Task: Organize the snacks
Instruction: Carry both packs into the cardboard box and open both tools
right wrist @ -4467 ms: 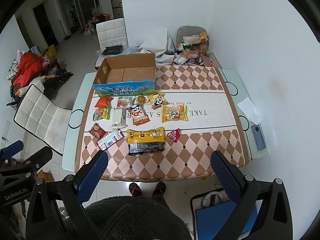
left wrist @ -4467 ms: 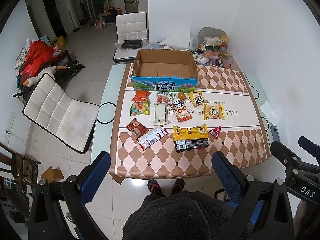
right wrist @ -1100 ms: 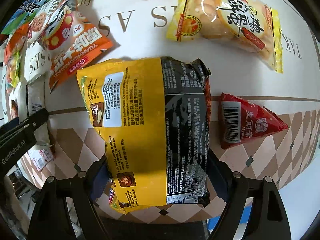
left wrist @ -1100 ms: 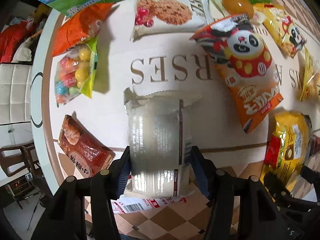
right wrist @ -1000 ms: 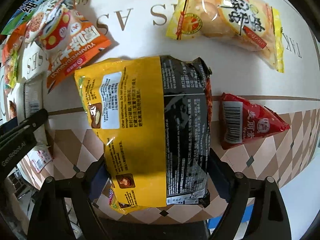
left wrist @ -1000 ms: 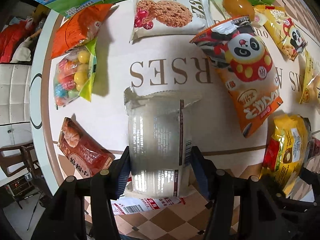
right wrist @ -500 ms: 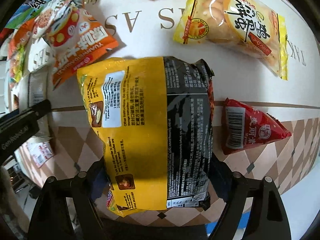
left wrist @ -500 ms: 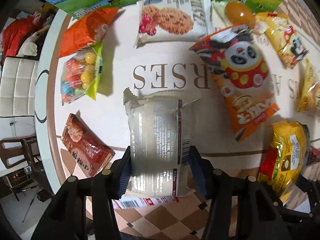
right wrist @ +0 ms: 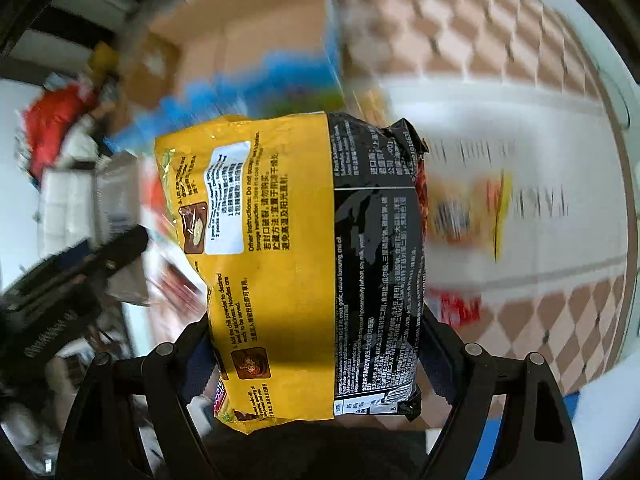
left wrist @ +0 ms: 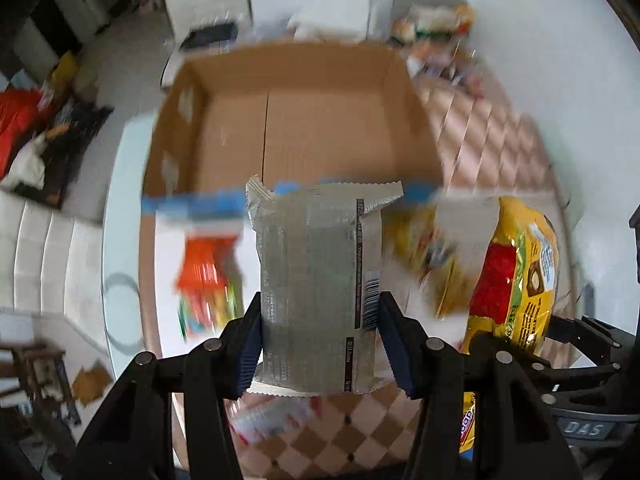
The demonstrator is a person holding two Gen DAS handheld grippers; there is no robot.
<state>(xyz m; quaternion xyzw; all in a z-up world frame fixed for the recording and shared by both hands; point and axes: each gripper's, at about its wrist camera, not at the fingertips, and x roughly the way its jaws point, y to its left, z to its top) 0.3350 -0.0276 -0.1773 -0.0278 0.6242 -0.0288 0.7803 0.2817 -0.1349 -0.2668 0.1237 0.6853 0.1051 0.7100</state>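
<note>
- Chair [left wrist: 52, 236], white and padded, stands at the far left, beside the table [left wrist: 492, 128] with its checked cloth.
- Snack packets left on the cloth show only as orange and yellow smears; the blur hides what they are.
- Cardboard box [left wrist: 304, 116], open-topped and bare inside, sits at the far side of the table, its blue printed wall facing near.
- Left gripper [left wrist: 320, 344] is clamped on a silver packet [left wrist: 316, 276]: both blue pads press its long sides, and the packet hangs clear of the cloth, its top edge over the box's near wall.
- Right gripper [right wrist: 316, 360] squeezes a yellow-and-black noodle pack [right wrist: 304, 260] at its lower end, lifted off the table, to the right of the silver packet.
- Noodle pack's far end lies near the box's blue wall in the right wrist view.
</note>
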